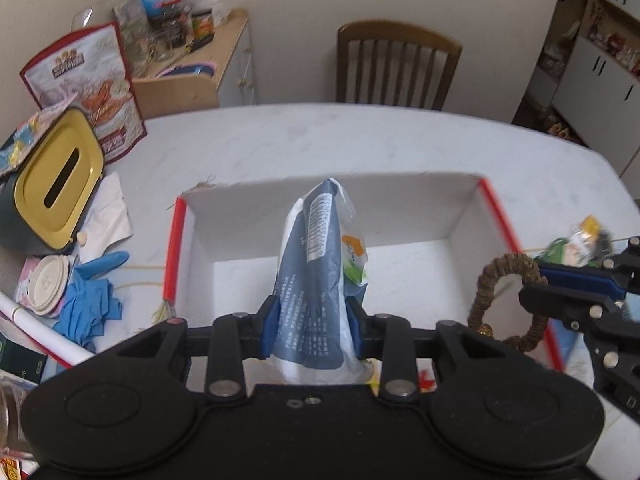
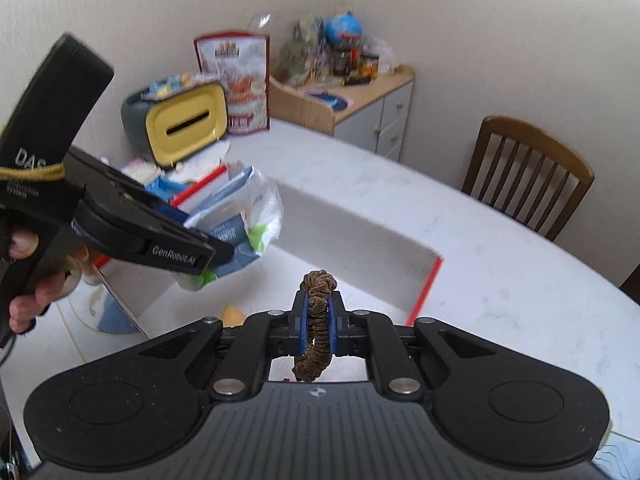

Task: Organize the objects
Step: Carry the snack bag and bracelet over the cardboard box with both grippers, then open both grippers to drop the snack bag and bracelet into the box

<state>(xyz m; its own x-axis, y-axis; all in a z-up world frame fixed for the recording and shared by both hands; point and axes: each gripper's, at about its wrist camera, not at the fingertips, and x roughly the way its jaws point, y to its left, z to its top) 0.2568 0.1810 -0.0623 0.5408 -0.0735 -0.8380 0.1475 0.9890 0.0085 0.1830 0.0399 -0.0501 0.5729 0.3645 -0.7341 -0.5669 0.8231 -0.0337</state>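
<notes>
Blue pads of the left gripper (image 1: pixel 313 326) clamp a blue-and-white packet (image 1: pixel 320 272), held upright above the open white box (image 1: pixel 404 216) with red edges. At three o'clock from it, the right gripper (image 2: pixel 316 322) is squeezed tight on a brown scrunchie (image 2: pixel 316 320) over the box's near corner. A yellow-lidded tissue box (image 1: pixel 56 184) sits at ten o'clock on the table (image 1: pixel 320 140).

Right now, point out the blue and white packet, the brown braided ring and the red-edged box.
blue and white packet (image 1: pixel 316 280), left wrist view, printed front.
brown braided ring (image 2: pixel 318 312), right wrist view, top knot.
red-edged box (image 1: pixel 498 212), left wrist view, right rim.
</notes>
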